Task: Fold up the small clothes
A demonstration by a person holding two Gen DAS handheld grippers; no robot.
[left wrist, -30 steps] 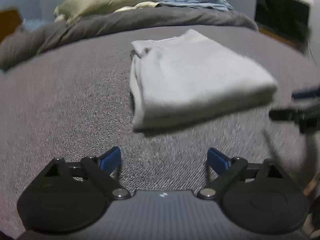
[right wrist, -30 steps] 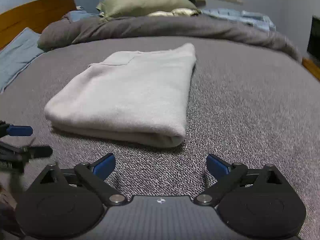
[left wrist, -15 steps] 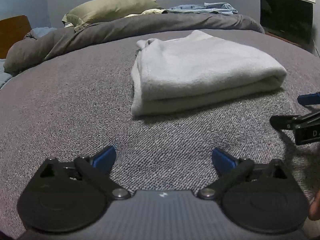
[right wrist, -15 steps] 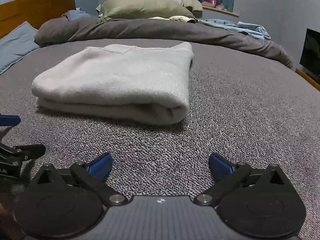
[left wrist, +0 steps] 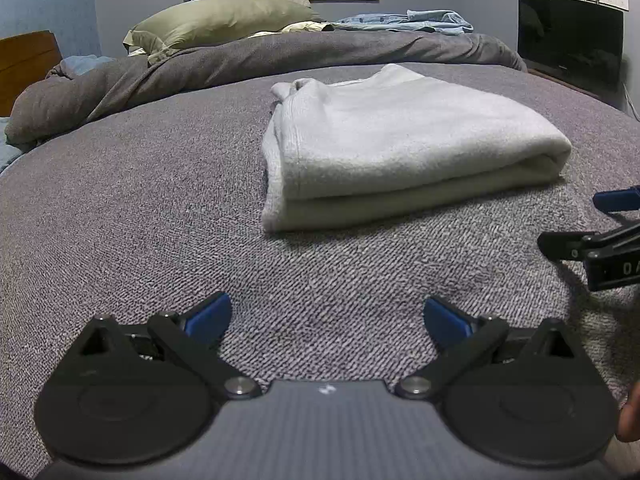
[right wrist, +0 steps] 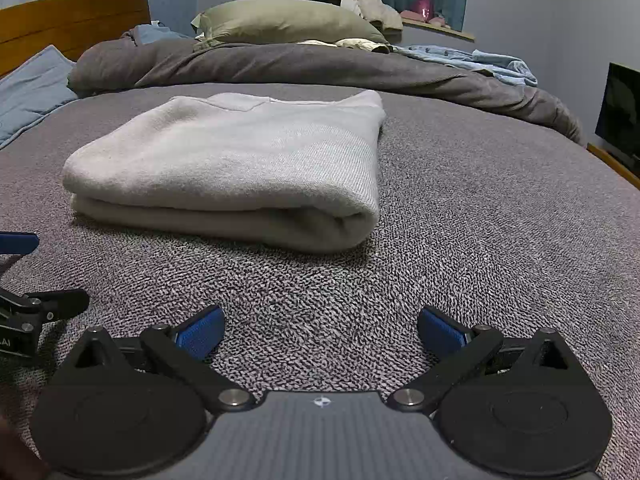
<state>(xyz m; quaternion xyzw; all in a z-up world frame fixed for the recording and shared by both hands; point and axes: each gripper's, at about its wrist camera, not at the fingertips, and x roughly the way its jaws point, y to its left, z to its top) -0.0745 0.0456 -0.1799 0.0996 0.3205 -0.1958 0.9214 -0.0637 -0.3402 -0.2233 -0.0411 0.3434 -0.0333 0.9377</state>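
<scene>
Pale grey garment [left wrist: 400, 136], speckled grey blanket [left wrist: 140, 200]

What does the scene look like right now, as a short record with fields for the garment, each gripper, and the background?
garment: pale sweater, folded in layers, lying flat on the grey bedspread
left gripper: open, empty, low over the bedspread, short of the sweater
right gripper: open, empty, also short of the sweater
contact: neither gripper touches the sweater
background: green pillow on a bunched grey duvet, dark screen by the wall
</scene>
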